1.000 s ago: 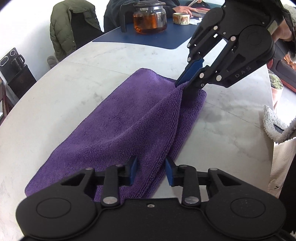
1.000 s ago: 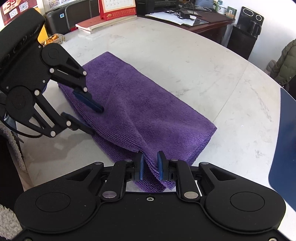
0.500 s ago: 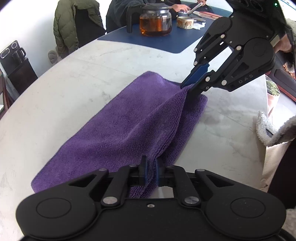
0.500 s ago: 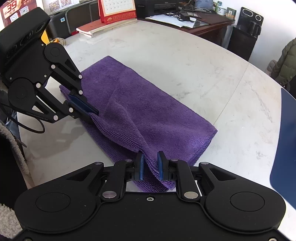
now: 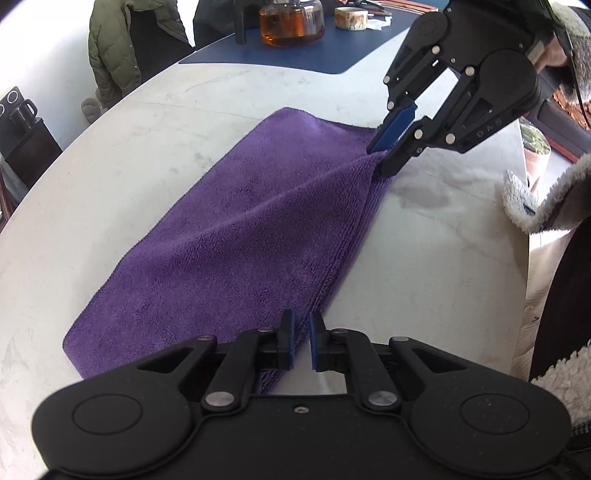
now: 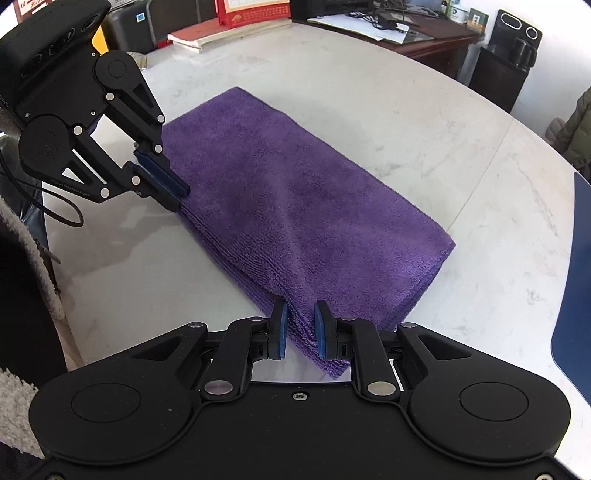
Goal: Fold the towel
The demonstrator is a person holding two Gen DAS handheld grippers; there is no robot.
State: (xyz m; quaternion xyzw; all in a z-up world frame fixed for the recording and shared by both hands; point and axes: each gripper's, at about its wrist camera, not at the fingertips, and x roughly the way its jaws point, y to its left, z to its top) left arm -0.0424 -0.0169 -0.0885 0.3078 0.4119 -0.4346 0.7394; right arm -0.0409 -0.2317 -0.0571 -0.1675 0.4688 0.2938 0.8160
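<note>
A purple towel [image 5: 243,240], folded into a long strip, lies on the white marble table [image 5: 122,155]. It also shows in the right wrist view [image 6: 303,199]. My left gripper [image 5: 301,341] is shut on the near corner of the towel's layered right edge; in the right wrist view it [image 6: 181,197] pinches that corner. My right gripper [image 6: 300,332] is shut on the other corner of the same edge and lifts it slightly, so a ridge runs across the towel; in the left wrist view it [image 5: 380,155] grips the far corner.
A blue mat [image 5: 295,55] at the far end holds a glass teapot [image 5: 291,22] and a small cup [image 5: 351,18]. A green jacket [image 5: 122,51] hangs behind the table. Books and a red calendar [image 6: 255,14] lie past the other end. The person's fleece sleeve [image 5: 535,199] is right.
My left gripper closed from open onto the towel's near corner. Both grippers have raised the layered edge a little, and the towel now shows a taut ridge between them.
</note>
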